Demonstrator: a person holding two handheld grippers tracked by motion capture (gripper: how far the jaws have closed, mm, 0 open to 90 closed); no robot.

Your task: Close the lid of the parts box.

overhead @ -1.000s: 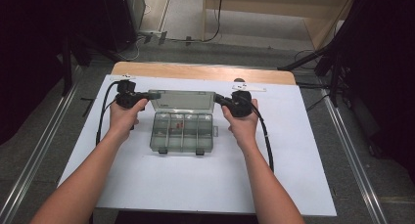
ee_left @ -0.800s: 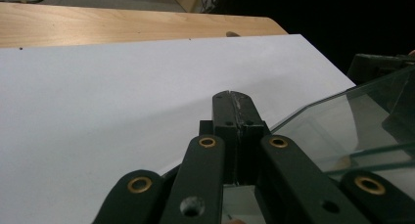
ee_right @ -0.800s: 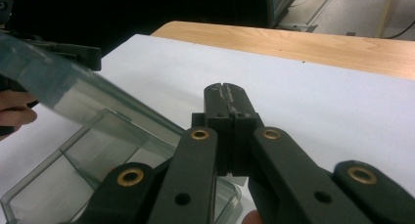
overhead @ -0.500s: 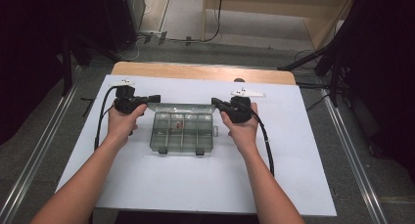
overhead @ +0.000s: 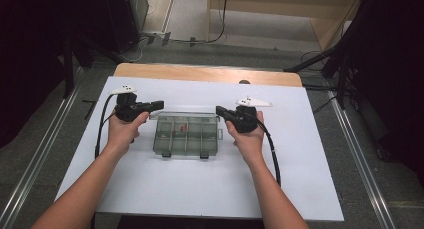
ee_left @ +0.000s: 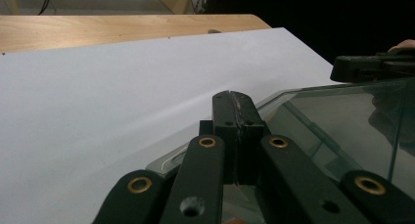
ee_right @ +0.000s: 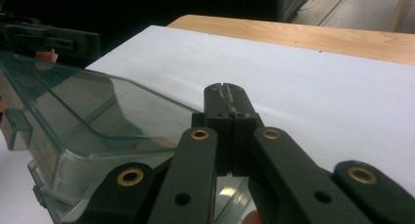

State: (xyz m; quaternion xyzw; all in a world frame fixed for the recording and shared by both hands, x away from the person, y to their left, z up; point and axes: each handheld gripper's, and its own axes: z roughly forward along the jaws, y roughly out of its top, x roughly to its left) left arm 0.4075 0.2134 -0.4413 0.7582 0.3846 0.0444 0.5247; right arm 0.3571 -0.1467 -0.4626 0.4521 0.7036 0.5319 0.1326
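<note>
Flanking clear organizer box (overhead: 186,135), left tool (overhead: 159,105) & right tool (overhead: 220,110) both pressed together; box contents indistinct.

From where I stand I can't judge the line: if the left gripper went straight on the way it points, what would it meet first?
Probably the right gripper. The left gripper, shut, points across the far edge of the clear compartment box, above its lid, toward the other one. Depth is unclear, so it might skim the lid first.

compartment box (overhead: 186,136) | clear plastic, divided | lid nearly shut | lying flat mid-table on white sheet (overhead: 200,189)
</note>
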